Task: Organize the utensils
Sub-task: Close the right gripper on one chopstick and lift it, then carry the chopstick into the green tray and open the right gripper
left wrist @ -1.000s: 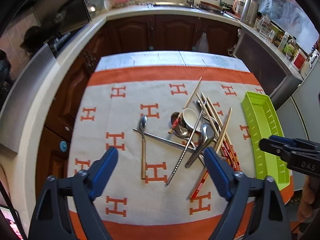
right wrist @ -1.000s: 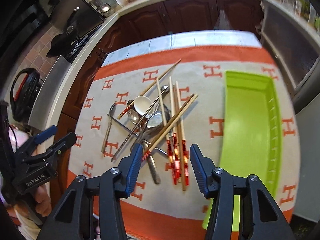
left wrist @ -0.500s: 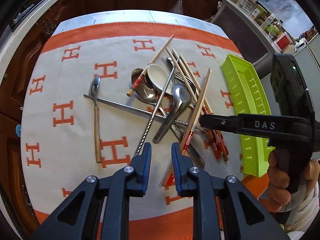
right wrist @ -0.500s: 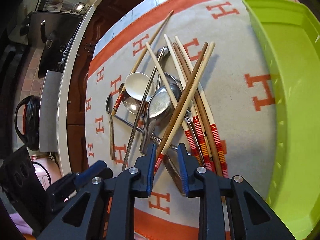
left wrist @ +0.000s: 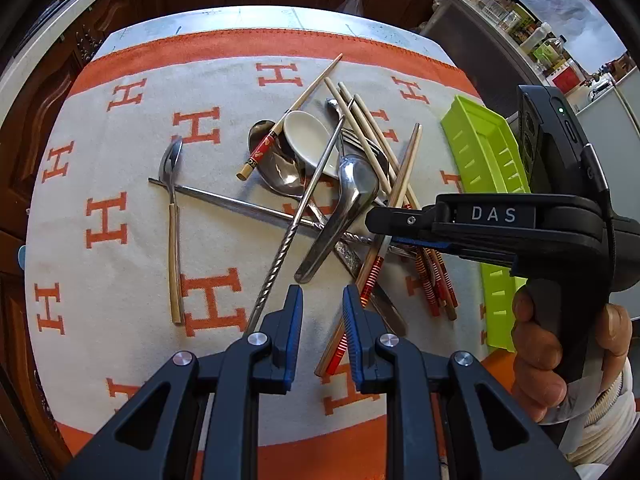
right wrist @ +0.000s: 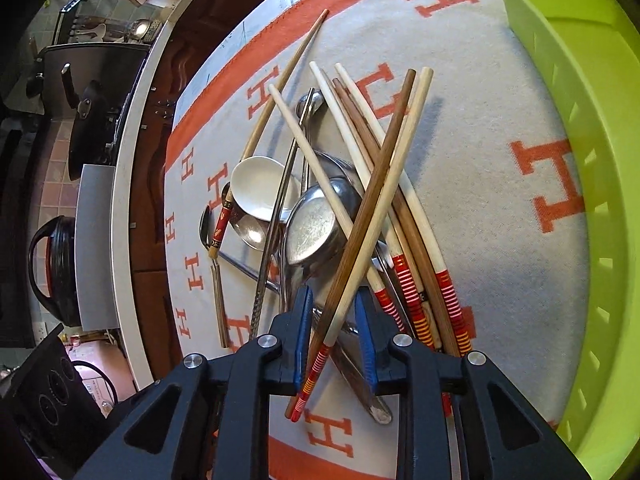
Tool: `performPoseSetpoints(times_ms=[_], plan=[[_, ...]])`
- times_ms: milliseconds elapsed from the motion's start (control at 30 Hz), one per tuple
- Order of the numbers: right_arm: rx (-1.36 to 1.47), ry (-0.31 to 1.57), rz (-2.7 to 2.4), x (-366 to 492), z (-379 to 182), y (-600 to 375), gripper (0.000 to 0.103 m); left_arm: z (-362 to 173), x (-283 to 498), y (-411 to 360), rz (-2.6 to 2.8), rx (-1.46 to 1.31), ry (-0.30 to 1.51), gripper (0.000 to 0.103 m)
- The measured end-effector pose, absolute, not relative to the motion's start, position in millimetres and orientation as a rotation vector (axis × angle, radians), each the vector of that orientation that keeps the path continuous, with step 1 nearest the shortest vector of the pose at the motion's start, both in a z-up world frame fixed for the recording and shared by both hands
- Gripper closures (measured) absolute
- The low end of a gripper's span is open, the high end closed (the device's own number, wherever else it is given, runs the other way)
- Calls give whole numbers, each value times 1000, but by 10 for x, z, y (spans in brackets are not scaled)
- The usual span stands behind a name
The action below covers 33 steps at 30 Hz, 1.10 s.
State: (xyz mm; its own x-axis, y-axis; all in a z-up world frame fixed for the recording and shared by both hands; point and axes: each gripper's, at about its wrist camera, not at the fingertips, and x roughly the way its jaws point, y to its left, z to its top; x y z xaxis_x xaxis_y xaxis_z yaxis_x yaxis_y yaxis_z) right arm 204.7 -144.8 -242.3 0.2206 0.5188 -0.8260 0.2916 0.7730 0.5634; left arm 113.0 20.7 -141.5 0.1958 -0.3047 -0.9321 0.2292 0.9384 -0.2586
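Note:
A pile of utensils lies on a white cloth with orange H marks [left wrist: 120,300]: a white ceramic spoon [left wrist: 308,140], a large metal spoon [left wrist: 356,188], a twisted metal chopstick [left wrist: 296,224] and several wooden chopsticks with red-striped ends. A small spoon with a wooden handle [left wrist: 173,216] lies apart on the left. My left gripper [left wrist: 322,308] hovers over bare cloth at the pile's near edge, its jaws close together and empty. My right gripper [right wrist: 333,320] straddles a brown and a pale chopstick [right wrist: 372,208]; its pads stand just clear of them.
A lime green tray [right wrist: 580,80] lies along the cloth's right side, with nothing visible in it. A person's hand [left wrist: 560,344] holds the right gripper [left wrist: 380,228] low over the pile. Kitchen counters and dark wooden cabinets surround the table.
Both grippers have dropped toward the pile and tilted downward. Their jaws have narrowed from wide to a small gap. The right gripper now has two crossed chopsticks between its fingers.

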Motion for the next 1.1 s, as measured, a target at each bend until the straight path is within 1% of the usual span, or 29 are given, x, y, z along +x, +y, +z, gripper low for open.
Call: performPoseSetpoints(times_ms=[33,100,167,400,633,900,1100], plan=[[729,1375,177,2050,-2438,-1442,84,-1424,1135,205,-375,-67,1324,84],[737,1374,186,2016,-2449,-1448,92,-1436,1140,203,-375,-66,1326,84],[745,1366,197,2010,-2455,-1434,96,-1449,1144,198,-376,-64,1329,84],[753,1333,201,1922,-2380,-1455,96,-1456,1124,165,-376,-64,1331,84],[792,1305,243,1646,-2094,-1686,96,-1373,1040,147,-380,-66,1324,84],[752,1262,174,1127,-1565,-2372,96,-1237,916,54,-402,-53,1307,84],[686,1248,10,870,-1415,-3037,96,-1191,887,9,-408,-77,1303,84]])
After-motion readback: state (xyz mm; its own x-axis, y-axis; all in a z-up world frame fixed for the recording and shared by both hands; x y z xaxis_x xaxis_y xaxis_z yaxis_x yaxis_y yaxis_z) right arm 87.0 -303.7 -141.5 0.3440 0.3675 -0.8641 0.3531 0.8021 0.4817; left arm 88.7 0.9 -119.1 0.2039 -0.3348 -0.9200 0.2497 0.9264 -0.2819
